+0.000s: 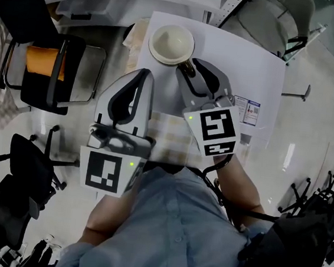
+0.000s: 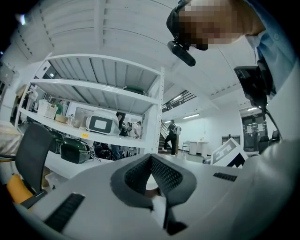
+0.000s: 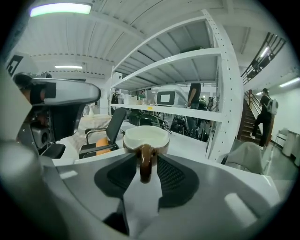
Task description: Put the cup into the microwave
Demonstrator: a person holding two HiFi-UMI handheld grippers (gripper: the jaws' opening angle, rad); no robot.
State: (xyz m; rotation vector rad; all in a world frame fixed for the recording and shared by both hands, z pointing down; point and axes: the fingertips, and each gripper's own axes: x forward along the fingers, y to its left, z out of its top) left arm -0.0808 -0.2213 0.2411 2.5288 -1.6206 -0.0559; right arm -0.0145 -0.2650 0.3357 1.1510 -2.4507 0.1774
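Note:
A cup (image 1: 172, 43) with a cream inside and a brown outside stands upright on the white table (image 1: 245, 67), its brown handle (image 3: 145, 164) turned toward me. My right gripper (image 1: 189, 68) reaches to it from the near side. The handle sits between the right gripper's (image 3: 146, 155) fingertips, and I see a thin gap beside it, so the jaws are open. My left gripper (image 1: 145, 74) hovers left of the cup at the table's near-left edge. Its tips (image 2: 151, 158) meet, and it is shut on nothing. A white appliance with a dark window (image 3: 167, 98) stands on the far shelf.
A checked cloth (image 1: 172, 137) lies on the table under my grippers, and a printed card (image 1: 247, 112) lies at the right. Office chairs (image 1: 44, 58) stand to the left. A white rack of shelves (image 3: 220, 93) rises behind the table. People stand farther off.

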